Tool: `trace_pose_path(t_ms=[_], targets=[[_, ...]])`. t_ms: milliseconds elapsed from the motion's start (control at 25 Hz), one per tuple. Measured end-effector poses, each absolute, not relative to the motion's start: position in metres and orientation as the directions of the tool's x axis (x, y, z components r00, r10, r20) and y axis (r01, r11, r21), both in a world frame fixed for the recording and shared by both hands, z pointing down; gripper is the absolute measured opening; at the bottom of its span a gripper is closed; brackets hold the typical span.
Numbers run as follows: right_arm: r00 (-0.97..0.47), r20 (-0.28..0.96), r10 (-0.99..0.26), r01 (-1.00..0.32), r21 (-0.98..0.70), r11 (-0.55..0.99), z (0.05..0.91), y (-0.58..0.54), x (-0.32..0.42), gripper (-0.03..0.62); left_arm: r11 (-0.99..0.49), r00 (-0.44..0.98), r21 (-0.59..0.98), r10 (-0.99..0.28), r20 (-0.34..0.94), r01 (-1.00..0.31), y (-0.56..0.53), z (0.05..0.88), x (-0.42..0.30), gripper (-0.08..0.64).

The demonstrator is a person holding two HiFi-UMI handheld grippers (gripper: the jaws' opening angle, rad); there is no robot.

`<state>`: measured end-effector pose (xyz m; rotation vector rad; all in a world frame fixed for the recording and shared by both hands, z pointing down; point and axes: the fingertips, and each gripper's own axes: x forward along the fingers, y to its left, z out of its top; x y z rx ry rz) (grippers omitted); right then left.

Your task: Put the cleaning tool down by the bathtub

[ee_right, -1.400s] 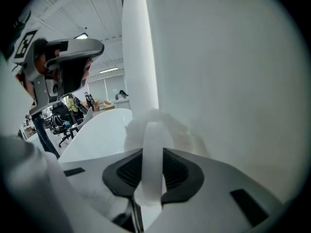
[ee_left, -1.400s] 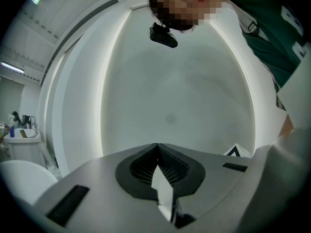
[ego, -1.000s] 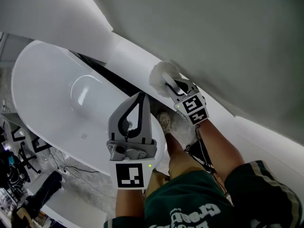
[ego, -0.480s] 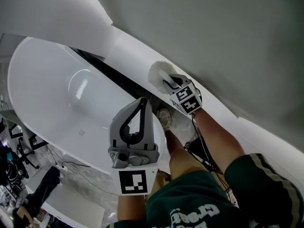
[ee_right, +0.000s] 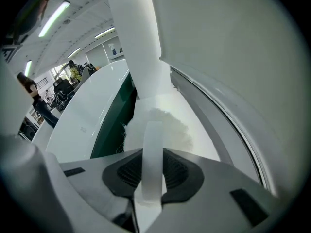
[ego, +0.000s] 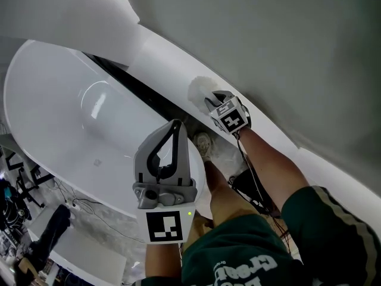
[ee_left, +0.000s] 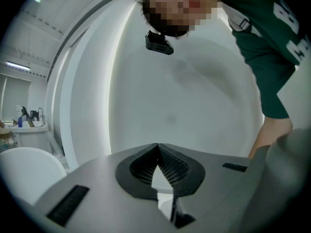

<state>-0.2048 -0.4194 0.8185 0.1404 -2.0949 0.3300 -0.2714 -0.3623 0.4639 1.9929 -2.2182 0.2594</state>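
A dark green shirt (ego: 238, 256) with pale lettering filled the head view's lower edge, with a pale shoe (ego: 204, 146) on the floor (ego: 110, 228) beyond it. Black cables (ego: 89, 210) trailed over that floor at lower left. In the right gripper view, strip lights (ee_right: 54, 17) ran along the ceiling (ee_right: 82, 8) above a distant person (ee_right: 39, 108).

Bathtub (ego: 71, 118) lies left in the head view. A ledge (ego: 161, 58) runs along its right side, below the wall (ego: 268, 40), with a gap between. Cleaning tool (ego: 200, 92) sits over the ledge, its handle between the right gripper (ego: 212, 103) fingers. Left gripper (ego: 176, 124) sits over the bathtub's near rim.
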Motion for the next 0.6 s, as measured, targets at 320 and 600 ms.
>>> trace_pose_path(t_ms=[320, 600], targets=[[-0.468, 0.882, 0.049, -0.211, -0.166, 0.963, 0.839, -0.424, -0.206, 0.092, 0.137, -0.136, -0.013, -0.962, 0.237, -0.991, -0.353, 0.470, -0.277, 0.008], [-0.385, 0.922, 0.039, -0.194, -0.122, 0.973, 0.860, -0.424, -0.203, 0.092, 0.127, -0.145, -0.080, -0.951, 0.273, -0.989, -0.347, 0.484, -0.276, 0.008]])
